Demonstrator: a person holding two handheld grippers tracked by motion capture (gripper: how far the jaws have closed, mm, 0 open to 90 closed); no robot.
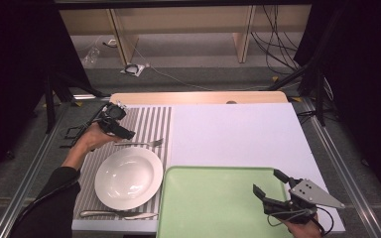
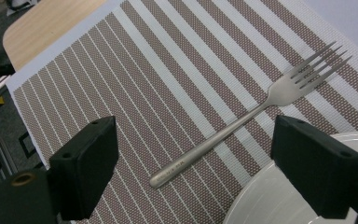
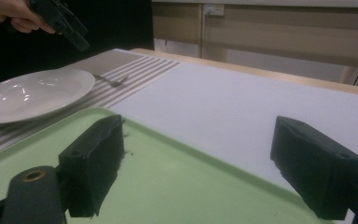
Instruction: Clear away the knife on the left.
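A silver fork lies on the striped placemat, just beyond a white plate. My left gripper hovers over the fork's handle end, open. In the left gripper view the fork lies slantwise between the spread jaws of my left gripper, tines pointing away, with the plate's rim at the lower right. My right gripper stands open and empty over the right side of the green tray. The right gripper view has my right gripper low above the tray.
A second piece of cutlery lies on the placemat in front of the plate. A white table cover spreads behind the tray. A bare wooden table edge runs along the far side. Cables lie on the floor beyond.
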